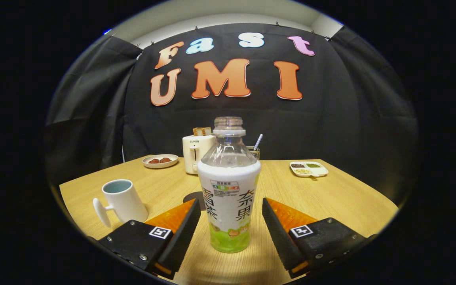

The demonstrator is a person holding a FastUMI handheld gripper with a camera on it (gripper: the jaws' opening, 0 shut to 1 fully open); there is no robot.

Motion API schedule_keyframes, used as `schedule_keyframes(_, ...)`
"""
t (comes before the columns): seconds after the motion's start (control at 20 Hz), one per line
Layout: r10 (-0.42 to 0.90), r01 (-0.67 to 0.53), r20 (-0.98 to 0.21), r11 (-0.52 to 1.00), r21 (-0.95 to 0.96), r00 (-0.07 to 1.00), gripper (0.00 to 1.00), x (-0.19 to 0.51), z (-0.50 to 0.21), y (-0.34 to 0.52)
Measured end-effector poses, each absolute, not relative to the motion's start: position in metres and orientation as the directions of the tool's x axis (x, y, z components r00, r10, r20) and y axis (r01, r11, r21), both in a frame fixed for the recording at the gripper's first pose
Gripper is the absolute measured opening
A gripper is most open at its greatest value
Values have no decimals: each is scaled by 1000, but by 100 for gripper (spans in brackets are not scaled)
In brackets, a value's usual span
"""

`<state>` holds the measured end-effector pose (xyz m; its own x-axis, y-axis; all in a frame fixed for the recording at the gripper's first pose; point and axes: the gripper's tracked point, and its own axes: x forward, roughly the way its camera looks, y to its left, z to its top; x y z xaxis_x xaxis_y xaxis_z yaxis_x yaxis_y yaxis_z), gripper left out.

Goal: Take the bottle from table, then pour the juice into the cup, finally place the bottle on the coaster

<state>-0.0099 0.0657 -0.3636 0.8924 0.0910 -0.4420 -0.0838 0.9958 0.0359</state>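
An uncapped clear bottle (228,186) with a white and green label stands upright on the wooden table (331,198), between my two fingers. My gripper (231,208) is open; each ribbed pad sits a small gap away from the bottle's sides, not touching. A white cup (122,200) with a handle and a pale blue inside stands to the left, just beyond the left finger (182,229). A dark round coaster (194,196) lies on the table directly behind the bottle, mostly hidden by it and the left finger.
At the back of the table stand a white toaster (196,152) with bread in it, a small plate (160,160) with dark pieces to its left, a holder with a straw (256,147) behind the bottle, and a divided dish (309,168) at the right.
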Motion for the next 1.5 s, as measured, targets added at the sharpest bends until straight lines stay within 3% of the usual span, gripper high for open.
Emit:
schedule_keyframes(0.25,82,-84,-472,996,18,878,87,-8,-378,68)
schedule_keyframes(0.5,77,-86,-485,996,4,871,67,-8,-384,71)
schedule_keyframes(0.7,71,-72,-501,997,18,862,60,-6,-384,71)
schedule_keyframes(1.15,94,-150,-488,986,-77,868,58,3,-364,88)
schedule_keyframes(1.5,49,-240,-502,916,-323,863,58,15,-363,106)
